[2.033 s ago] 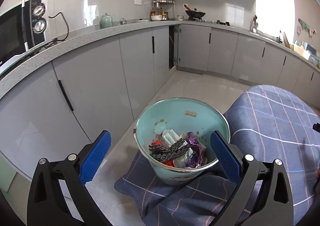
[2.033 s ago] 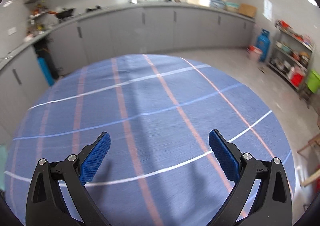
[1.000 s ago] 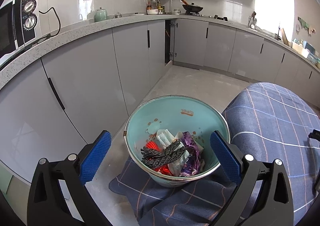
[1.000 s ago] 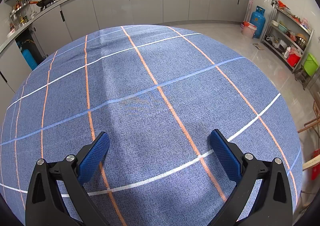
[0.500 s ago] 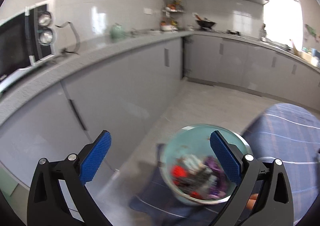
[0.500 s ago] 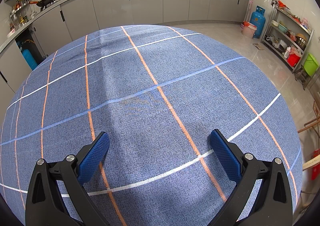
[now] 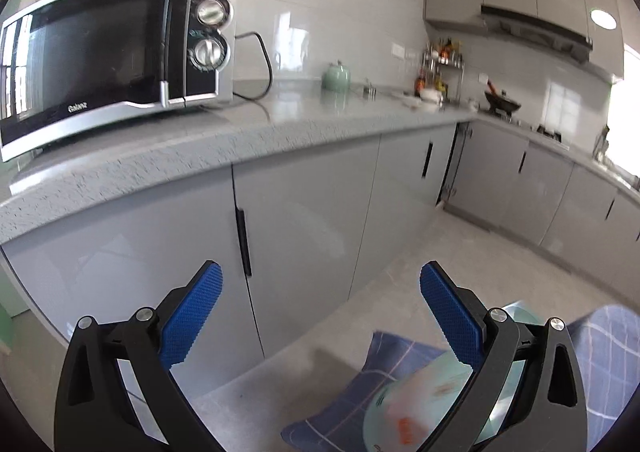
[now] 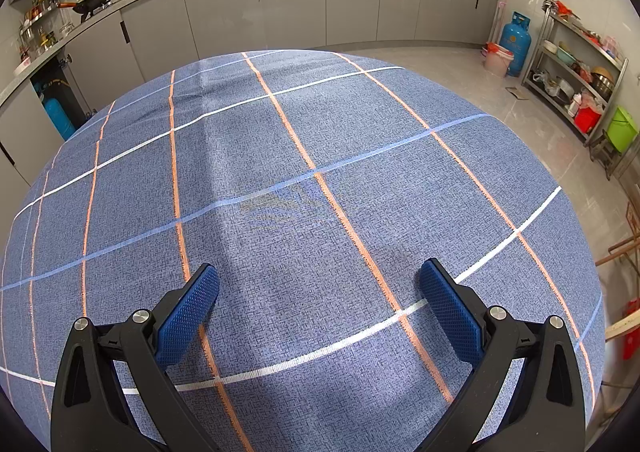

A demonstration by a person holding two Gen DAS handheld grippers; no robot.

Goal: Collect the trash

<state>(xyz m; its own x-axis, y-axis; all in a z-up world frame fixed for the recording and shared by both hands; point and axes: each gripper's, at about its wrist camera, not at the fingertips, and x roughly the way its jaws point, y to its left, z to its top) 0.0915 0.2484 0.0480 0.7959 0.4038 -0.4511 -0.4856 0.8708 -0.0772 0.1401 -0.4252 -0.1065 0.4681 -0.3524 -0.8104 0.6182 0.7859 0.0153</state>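
trash sits in the pale teal round enamel bucket [image 7: 424, 408], which shows only as a blurred arc at the bottom right of my left wrist view, half hidden behind my right-hand finger there. i can make out a smear of red and white inside it and no more. the bucket stands on the blue checked cloth with orange and white lines [image 7: 384, 356], whose corner hangs over the floor.

my left gripper [image 7: 320, 312] is spread wide with nothing between its blue textured pads [image 7: 188, 316]; it points at the grey cabinet doors [image 7: 304, 236] in the middle of the frame, with the silver and black microwave [image 7: 108, 55] on the speckled grey countertop [image 7: 240, 139] at upper left. my right gripper [image 8: 320, 308] is also spread wide and holds nothing, hovering above the same cloth [image 8: 304, 155], which fills nearly the whole frame and carries no scrap that i can see.

the risk, as i judge it: the bucket is near the hanging edge of the cloth, and my left finger is close by its rim while my view of it is blurred. a careless sweep could knock it over and spill what is already collected. dragging a finger on the loose cloth could tug the bucket too. the far shelf of pots and tubs [image 8: 576, 63] at right is well apart.
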